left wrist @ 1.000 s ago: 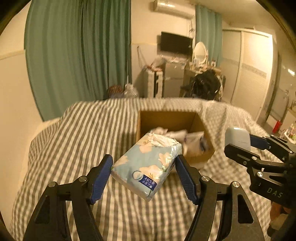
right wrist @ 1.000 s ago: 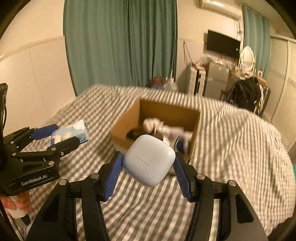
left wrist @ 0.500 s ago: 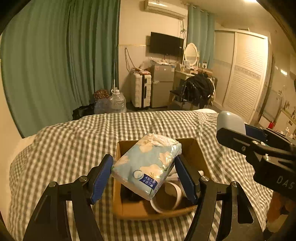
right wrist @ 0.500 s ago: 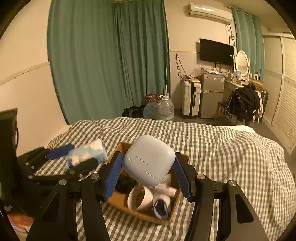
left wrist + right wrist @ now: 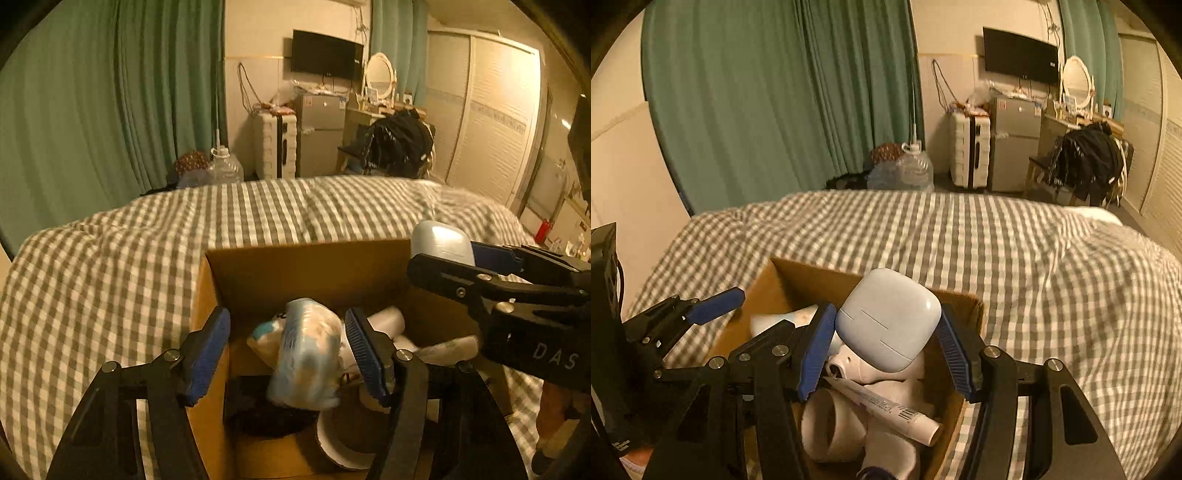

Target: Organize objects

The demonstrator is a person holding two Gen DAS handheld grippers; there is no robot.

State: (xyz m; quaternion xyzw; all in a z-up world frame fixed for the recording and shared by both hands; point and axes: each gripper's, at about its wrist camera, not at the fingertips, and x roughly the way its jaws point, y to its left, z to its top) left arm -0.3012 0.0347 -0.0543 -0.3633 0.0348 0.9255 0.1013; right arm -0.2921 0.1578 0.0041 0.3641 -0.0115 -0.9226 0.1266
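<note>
Left gripper point(image 5: 288, 354), lower centre, stands wide, tissue pack point(image 5: 304, 358) loose between its pads. Right gripper point(image 5: 886, 350) clamps the white case point(image 5: 889, 319) (over the cardboard box point(image 5: 798, 277)): lower before releasing.

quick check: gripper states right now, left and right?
Left gripper: open, tissue pack loose between the fingers, over the cardboard box.
Right gripper: shut on the pale blue case.

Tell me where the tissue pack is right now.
In the left wrist view the tissue pack is blurred between the left gripper's open fingers, inside the cardboard box, above the clutter there.
</note>
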